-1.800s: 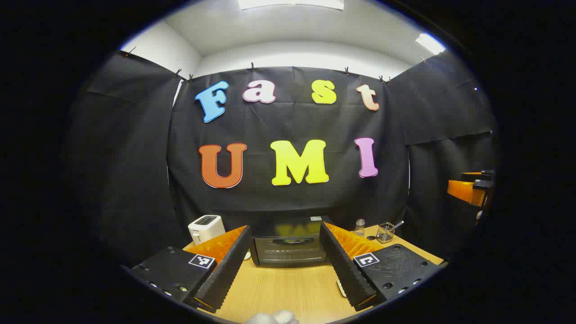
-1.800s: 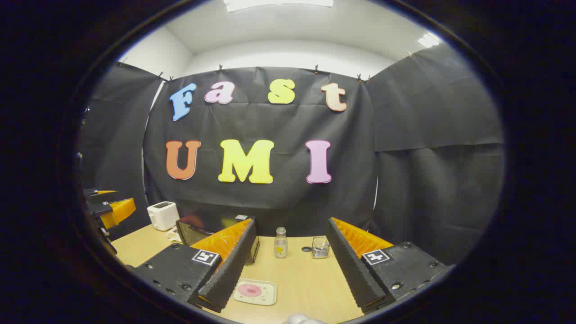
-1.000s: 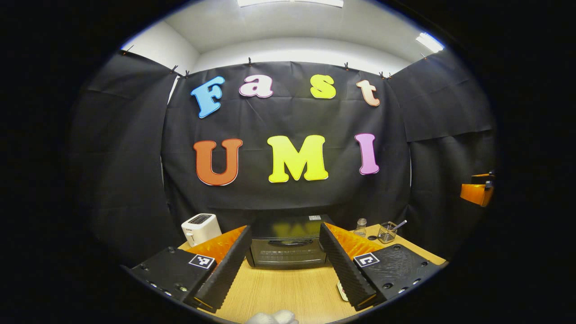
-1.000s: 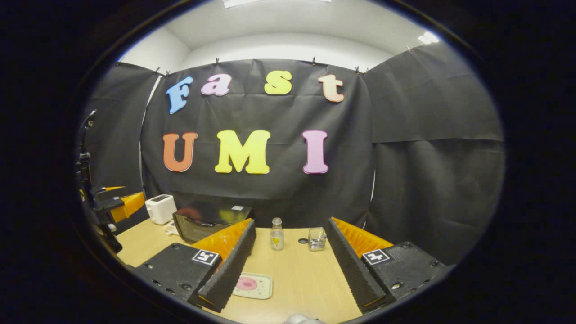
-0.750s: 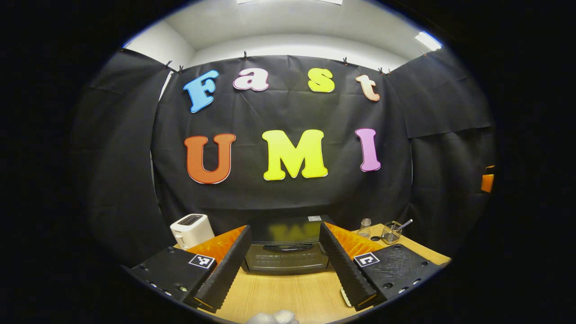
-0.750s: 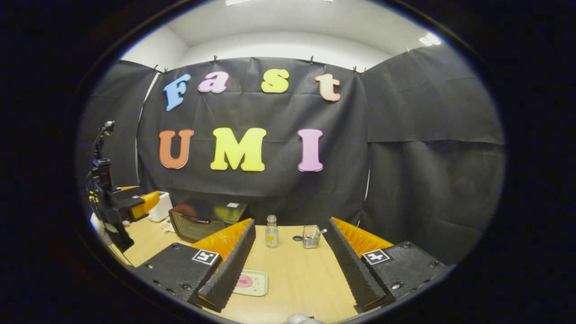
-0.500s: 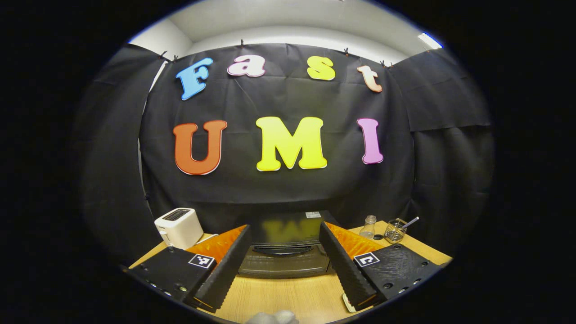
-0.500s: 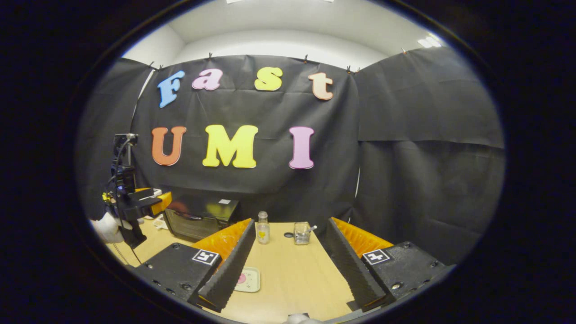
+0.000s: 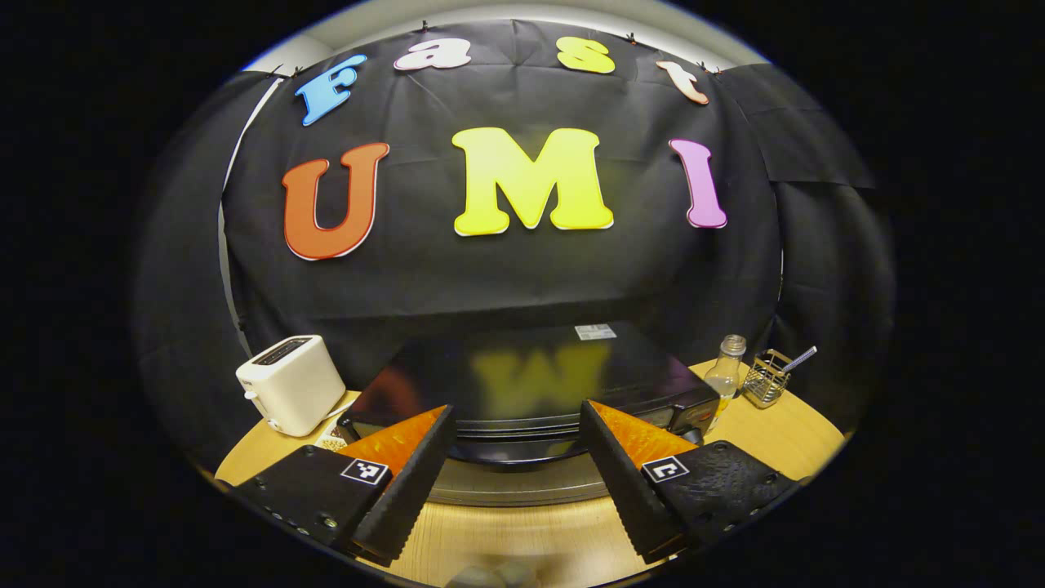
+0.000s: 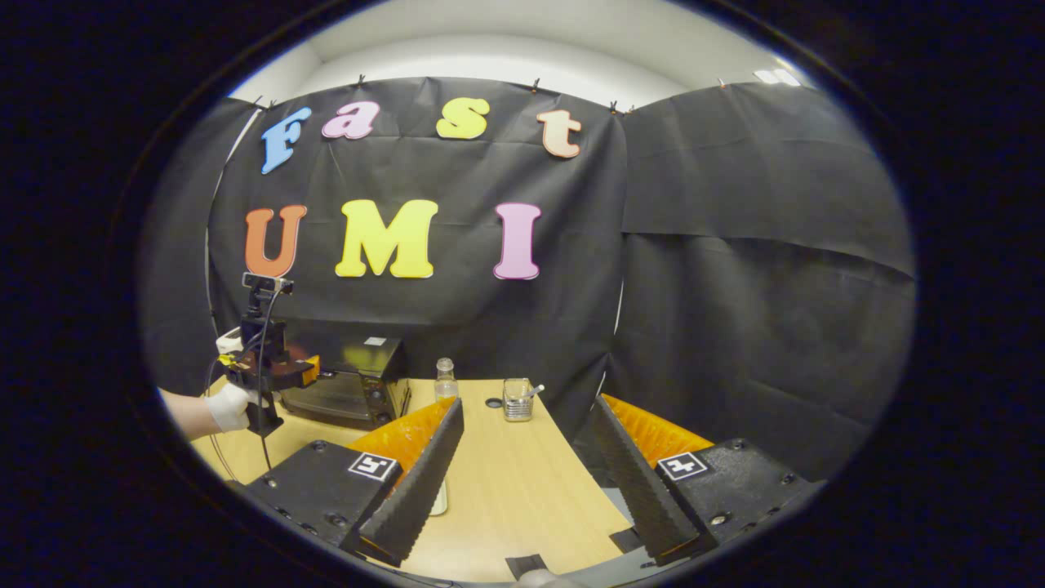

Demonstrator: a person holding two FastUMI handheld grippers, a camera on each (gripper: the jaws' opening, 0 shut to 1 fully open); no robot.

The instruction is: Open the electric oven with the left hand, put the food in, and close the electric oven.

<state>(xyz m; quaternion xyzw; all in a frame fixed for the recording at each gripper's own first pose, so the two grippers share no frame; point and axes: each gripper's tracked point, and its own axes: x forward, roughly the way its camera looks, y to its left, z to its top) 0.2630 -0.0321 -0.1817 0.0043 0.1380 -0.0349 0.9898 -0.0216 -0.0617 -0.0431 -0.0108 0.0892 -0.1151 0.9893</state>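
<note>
- Left tongs [image 9: 516, 445] are spread wide, holding nothing, right up at the electric oven [image 9: 522, 392], whose dark handle sits between the tips.
- Oven door looks closed; white toaster [image 9: 290, 394] to its left on the bench [image 9: 522, 539].
- Right tongs [image 10: 522, 445] also wide and empty, well apart from the oven [image 10: 351, 384], with a plate [image 10: 439, 498] peeking out beside one finger.
- Glass bottle [image 10: 444, 380] and wire basket [image 10: 516, 400] sit further back.

Oven [image 9: 522, 384] door hidden below its top; tray [image 10: 441, 496] mostly behind right gripper's finger.
</note>
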